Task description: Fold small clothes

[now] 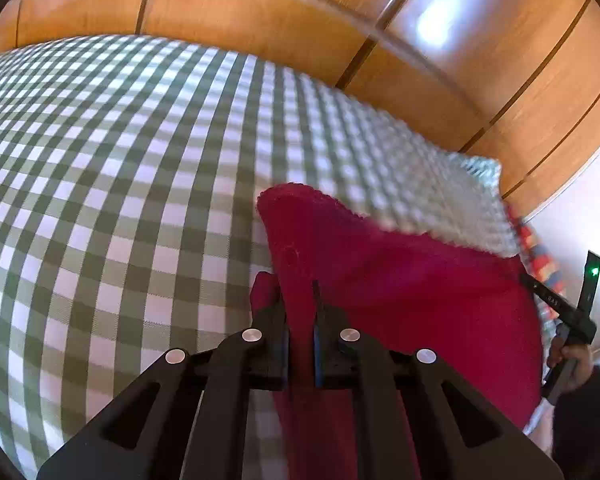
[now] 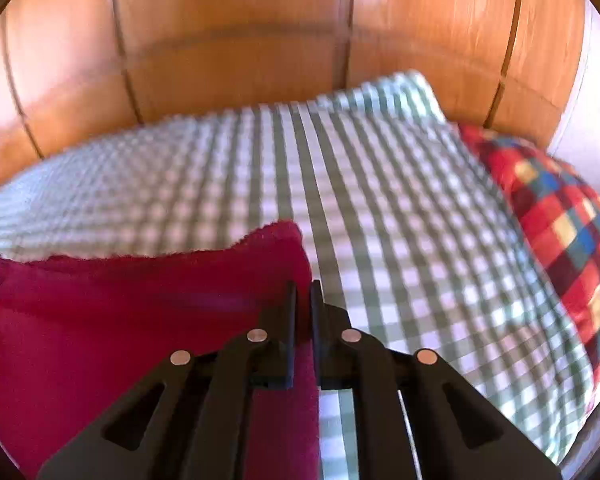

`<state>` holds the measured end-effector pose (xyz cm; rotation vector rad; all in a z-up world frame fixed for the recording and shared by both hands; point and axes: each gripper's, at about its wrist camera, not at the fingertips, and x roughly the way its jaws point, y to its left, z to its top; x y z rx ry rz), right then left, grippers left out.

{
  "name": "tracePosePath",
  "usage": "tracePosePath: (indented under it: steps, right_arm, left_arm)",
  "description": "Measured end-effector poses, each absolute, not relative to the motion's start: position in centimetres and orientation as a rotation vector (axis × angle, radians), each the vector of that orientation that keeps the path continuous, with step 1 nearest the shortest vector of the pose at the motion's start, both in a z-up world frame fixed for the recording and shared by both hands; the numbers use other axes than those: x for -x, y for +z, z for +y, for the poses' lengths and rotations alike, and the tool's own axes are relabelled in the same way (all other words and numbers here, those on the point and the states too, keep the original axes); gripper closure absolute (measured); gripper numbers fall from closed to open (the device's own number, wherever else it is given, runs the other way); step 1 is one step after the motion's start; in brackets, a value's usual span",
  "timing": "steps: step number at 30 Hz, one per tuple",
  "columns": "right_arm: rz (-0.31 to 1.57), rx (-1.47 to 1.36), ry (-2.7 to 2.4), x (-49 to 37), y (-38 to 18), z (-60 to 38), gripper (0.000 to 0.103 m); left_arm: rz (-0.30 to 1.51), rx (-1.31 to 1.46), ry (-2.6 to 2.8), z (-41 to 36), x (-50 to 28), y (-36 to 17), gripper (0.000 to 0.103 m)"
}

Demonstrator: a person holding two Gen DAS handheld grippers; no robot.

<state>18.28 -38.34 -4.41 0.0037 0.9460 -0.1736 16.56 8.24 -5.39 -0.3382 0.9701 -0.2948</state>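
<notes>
Both grippers (left [image 1: 300, 292], right [image 2: 303, 292]) pinch red cloth [image 1: 400, 280].

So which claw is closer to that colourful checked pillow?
Right. The right claw, shut on the red cloth, has the colourful pillow just off to its right. The left claw grips the cloth's opposite end, farther away.

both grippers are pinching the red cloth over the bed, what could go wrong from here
1. Each gripper, left and right, pinches only a narrow strip near one edge of the red cloth, so a corner could slip out.
2. The cloth sags between them, so the fold may land uneven on the checked bedspread.
3. It could drift onto the plaid pillow.
</notes>
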Motion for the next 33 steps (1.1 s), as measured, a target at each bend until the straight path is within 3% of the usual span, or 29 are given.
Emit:
tracePosePath:
  steps: [4, 5, 6, 8, 14, 22, 26, 33]
  right_arm:
    - [0.939, 0.011, -0.206, -18.3, -5.6, -38.4, 0.093]
    - [0.938, 0.03, -0.221, -18.3, -5.5, -38.4, 0.085]
    - [0.933, 0.056, -0.252, -18.2, -5.2, -38.4, 0.068]
    - [0.908, 0.066, -0.284, -17.8, -4.2, -38.8, 0.048]
    - [0.762, 0.086, -0.155, -12.5, 0.8, -35.1, 0.033]
    - [0.847, 0.15, 0.239, -7.0, -2.4, -25.1, 0.031]
    - [0.803, 0.185, 0.231, -4.3, -6.3, -26.0, 0.031]
    - [0.813, 0.158, 0.185, -3.8, -5.7, -25.5, 0.03]
  left_arm:
    - [0.977, 0.273, -0.278, 7.8, -16.3, -5.0, 0.093]
    - [0.976, 0.249, -0.264, 7.5, -16.1, -4.6, 0.09]
    - [0.96, 0.2, -0.228, 7.2, -15.6, -3.9, 0.09]
    - [0.907, 0.114, -0.165, 6.6, -14.1, -2.1, 0.09]
    - [0.799, 0.186, -0.27, 7.1, -8.5, 0.4, 0.09]
    - [0.854, 0.061, -0.295, 4.4, -3.3, -3.1, 0.09]
    - [0.833, 0.004, -0.275, 4.2, -2.7, -4.1, 0.09]
    - [0.803, -0.046, -0.196, 3.1, -1.9, -2.0, 0.09]
